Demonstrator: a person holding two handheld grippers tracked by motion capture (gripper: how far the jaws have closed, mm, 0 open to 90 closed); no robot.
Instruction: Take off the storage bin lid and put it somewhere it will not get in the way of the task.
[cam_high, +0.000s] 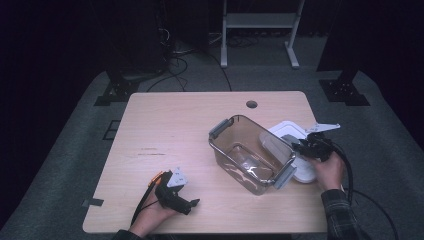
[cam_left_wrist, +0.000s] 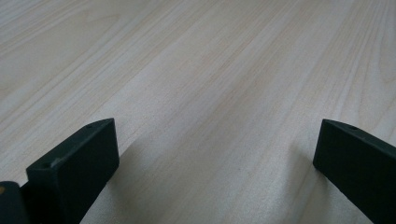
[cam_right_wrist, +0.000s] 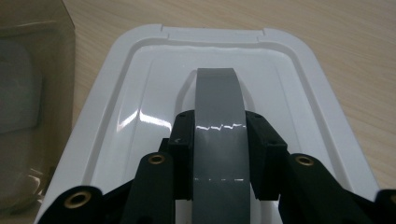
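Right gripper view gives me my right gripper clenched on the grey handle of the white lid at frame centre (my left gripper rests released, well apart).

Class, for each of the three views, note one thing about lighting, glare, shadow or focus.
High view: dim, the room beyond the table nearly black, the clear bin murky. Left gripper view: soft, with shadows spreading from the open jaws onto pale wood. Right gripper view: bright; glare streaks cross the white lid and its grey handle, which the right gripper clamps; the near jaws are blurred.
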